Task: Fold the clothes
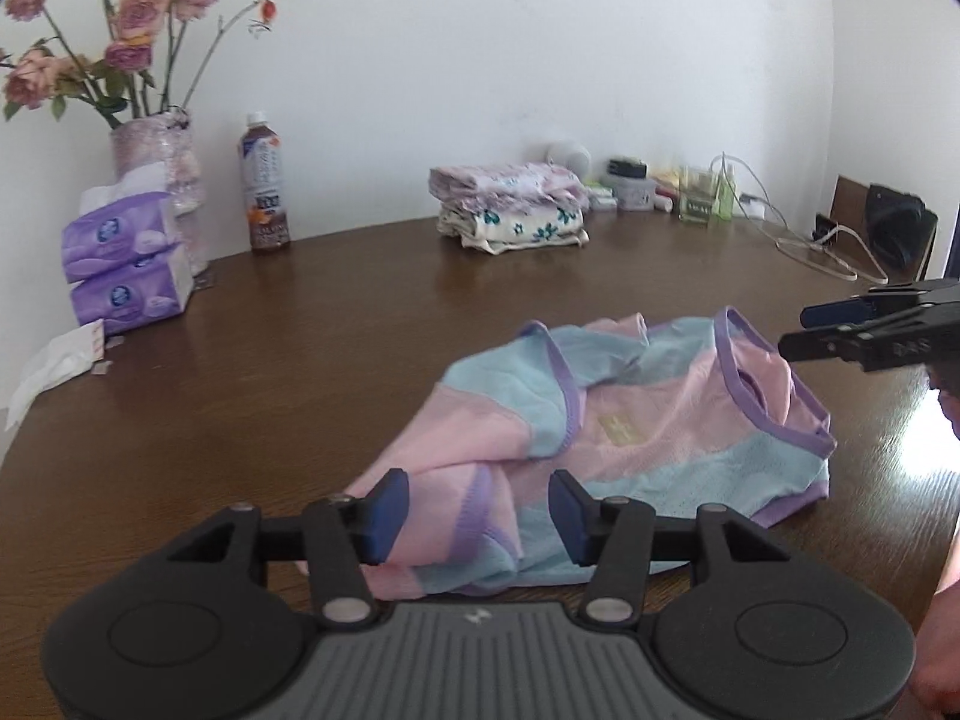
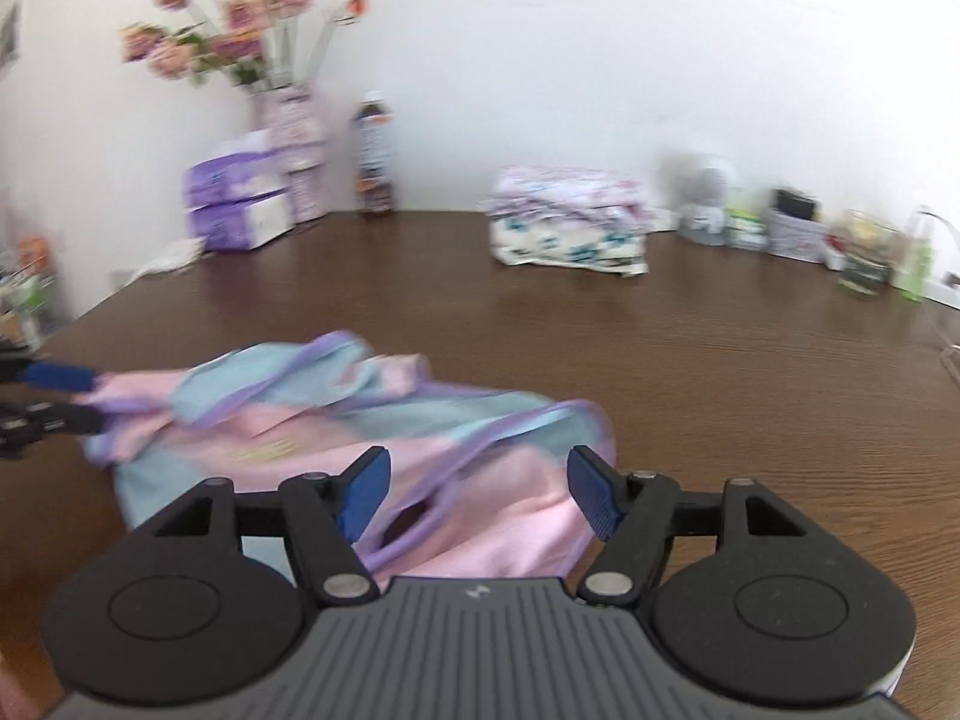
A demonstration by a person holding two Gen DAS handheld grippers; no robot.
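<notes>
A crumpled pink-and-blue garment [image 1: 624, 438] lies near the table's [image 1: 300, 372] front edge, with the left gripper [image 1: 477, 516] and right gripper [image 2: 477, 495] both spread wide above it, grasping nothing.

Pink and light-blue top [image 1: 624, 420] with purple trim, crumpled, unfolded, lying on brown table, near front edge.

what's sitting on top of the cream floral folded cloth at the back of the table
A folded pink and white patterned cloth lies on the cream floral one, covering its top. Whether anything lies between them cannot be seen.
</notes>
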